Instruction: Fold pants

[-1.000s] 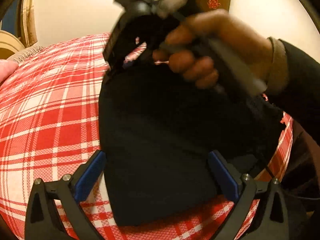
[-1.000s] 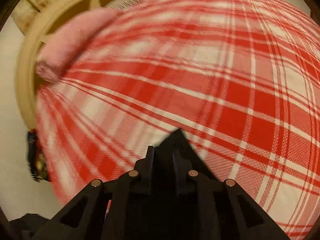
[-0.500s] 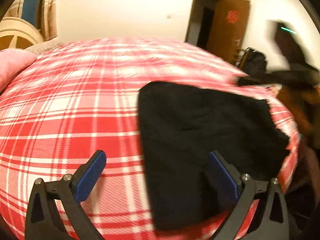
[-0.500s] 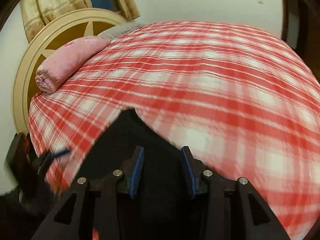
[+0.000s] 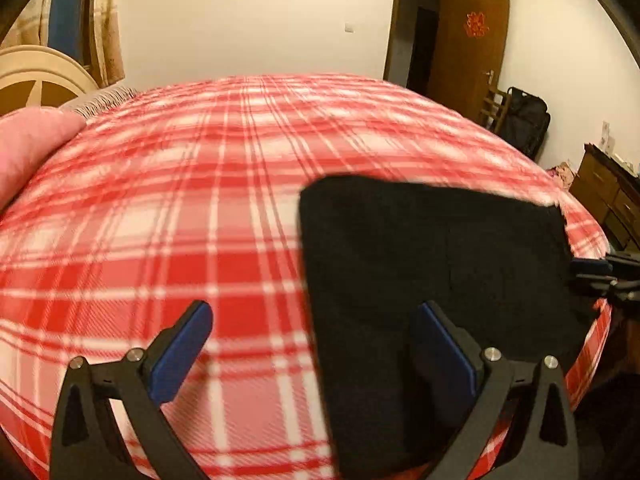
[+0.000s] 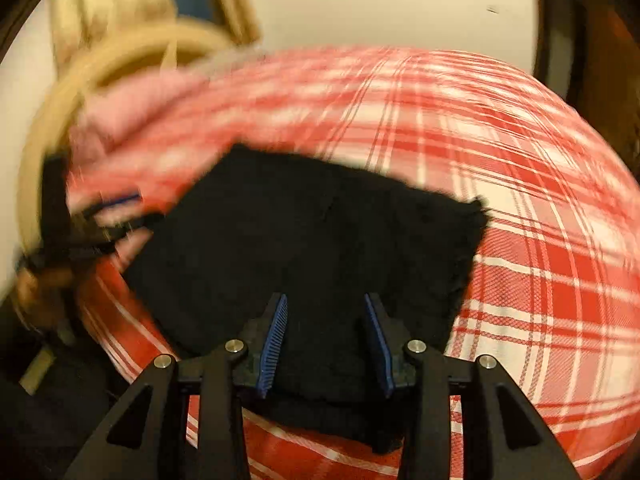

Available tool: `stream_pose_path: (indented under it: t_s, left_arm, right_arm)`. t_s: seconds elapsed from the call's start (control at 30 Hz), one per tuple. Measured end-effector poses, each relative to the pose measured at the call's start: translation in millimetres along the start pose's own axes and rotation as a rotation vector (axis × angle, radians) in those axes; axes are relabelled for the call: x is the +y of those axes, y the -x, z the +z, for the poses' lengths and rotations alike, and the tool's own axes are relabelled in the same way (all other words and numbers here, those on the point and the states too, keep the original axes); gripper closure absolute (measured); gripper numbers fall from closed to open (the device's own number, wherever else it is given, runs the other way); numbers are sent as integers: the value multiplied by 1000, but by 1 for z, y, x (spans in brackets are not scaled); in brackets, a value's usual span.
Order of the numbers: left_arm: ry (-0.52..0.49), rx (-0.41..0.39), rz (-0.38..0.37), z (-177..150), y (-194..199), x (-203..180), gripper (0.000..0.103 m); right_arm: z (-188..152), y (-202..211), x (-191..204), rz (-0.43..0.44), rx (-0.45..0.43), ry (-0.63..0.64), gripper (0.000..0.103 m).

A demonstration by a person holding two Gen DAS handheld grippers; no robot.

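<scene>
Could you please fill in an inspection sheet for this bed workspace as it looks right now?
Surface: bed with red and white plaid cover, lying smooth.
Job's things: black pants, folded into a compact flat shape near the bed's edge.
Clutter: pink pillow at the headboard end.
Grippers: left tool open, holding nothing, one finger over the pants; right tool open above the pants, holding nothing.
Cables: nothing seen.
Surroundings: round cream headboard, open brown door, dark bag, wooden dresser.
</scene>
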State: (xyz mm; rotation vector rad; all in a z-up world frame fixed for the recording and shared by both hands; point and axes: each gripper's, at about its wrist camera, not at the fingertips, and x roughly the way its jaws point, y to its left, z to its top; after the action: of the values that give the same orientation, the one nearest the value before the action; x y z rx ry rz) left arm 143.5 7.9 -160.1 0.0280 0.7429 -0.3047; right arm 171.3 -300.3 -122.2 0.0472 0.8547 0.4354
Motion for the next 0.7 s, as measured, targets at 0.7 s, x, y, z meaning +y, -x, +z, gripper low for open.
stream_pose_path:
  t_s: [0.7]
  left_arm:
    - [-14, 149, -82, 11, -50, -8, 0]
  right_arm:
    - [-14, -25, -96, 50, -48, -445, 39]
